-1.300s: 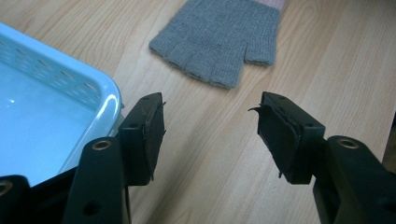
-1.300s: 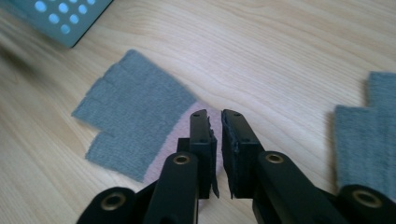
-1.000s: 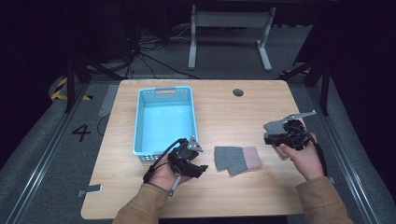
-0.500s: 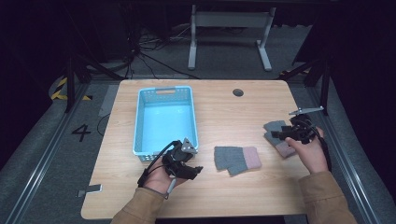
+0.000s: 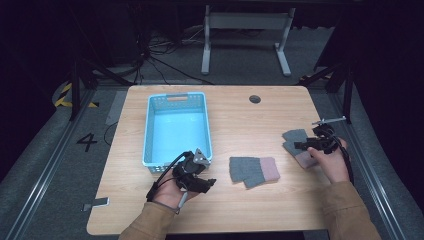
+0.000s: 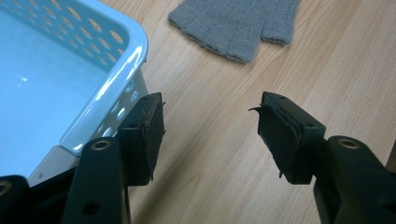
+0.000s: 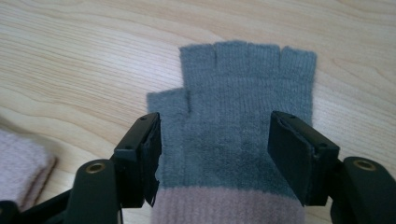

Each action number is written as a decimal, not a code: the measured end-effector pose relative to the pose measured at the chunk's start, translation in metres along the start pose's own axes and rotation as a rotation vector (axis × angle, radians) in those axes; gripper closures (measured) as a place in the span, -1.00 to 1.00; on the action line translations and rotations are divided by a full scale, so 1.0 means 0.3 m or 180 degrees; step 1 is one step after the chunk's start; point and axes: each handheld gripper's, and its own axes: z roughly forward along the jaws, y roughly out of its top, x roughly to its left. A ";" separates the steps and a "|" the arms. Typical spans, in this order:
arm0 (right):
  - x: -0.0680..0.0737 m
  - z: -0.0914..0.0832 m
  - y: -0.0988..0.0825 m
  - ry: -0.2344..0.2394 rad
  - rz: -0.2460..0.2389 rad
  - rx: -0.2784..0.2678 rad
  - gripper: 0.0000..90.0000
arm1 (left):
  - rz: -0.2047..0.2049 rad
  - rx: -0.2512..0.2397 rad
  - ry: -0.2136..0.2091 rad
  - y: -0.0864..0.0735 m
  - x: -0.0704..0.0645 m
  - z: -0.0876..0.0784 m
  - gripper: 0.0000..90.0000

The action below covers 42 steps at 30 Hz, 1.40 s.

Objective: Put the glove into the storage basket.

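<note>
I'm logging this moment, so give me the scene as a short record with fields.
surface: wooden table
basket: blue basket, nothing in it
middle glove: grey-and-pink glove, flat on the table
right glove: grey-and-pink fingerless glove, flat on the table
left hand-held gripper: open, beside the basket's corner
right hand-held gripper: open, jaws either side of the right glove

- In the right gripper view, the glove (image 7: 243, 126) runs off the bottom edge, its pink cuff cut short.
- A second pink cuff (image 7: 21, 170) is clipped by the left edge.
- In the left gripper view, the other glove (image 6: 236, 25) is cropped at the top, and the basket (image 6: 126, 56) at the left.
</note>
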 end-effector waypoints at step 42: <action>0.034 0.046 -0.005 -0.0213 -0.0167 0.0248 0.67 | 0.0007 0.0019 -0.0005 0.000 -0.005 0.006 -0.08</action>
